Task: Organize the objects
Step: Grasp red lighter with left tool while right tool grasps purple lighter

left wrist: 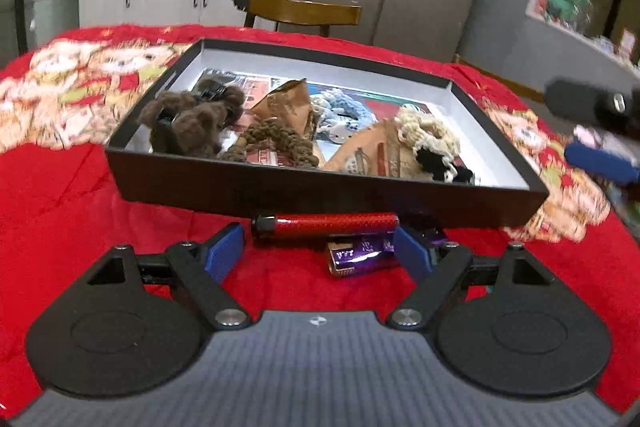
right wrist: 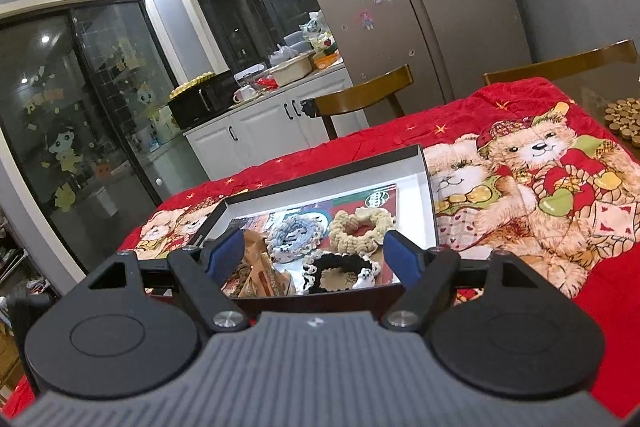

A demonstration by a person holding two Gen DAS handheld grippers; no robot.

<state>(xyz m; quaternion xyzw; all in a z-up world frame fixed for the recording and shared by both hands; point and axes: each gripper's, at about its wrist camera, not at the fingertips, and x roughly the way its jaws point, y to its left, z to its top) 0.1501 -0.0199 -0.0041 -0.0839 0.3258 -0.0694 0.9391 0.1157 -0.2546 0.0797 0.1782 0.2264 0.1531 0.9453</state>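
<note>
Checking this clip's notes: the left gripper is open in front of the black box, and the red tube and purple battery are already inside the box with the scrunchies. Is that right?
Not quite. The red tube and purple battery are not inside: the left wrist view shows both lying on the red tablecloth, outside the black box, against its near wall. The left gripper is indeed open before them, and the scrunchies are in the box.

One shallow black cardboard box [left wrist: 280, 183] holds five crocheted yarn scrunchies: dark brown [left wrist: 192, 123], olive-brown [left wrist: 276, 141], pale blue [right wrist: 290, 237], cream [right wrist: 360, 229], black [right wrist: 344, 273]. Two brown paper packets [left wrist: 288, 103]. By its near edge, two batteries: glittery red [left wrist: 324, 223], purple [left wrist: 360, 257].
</note>
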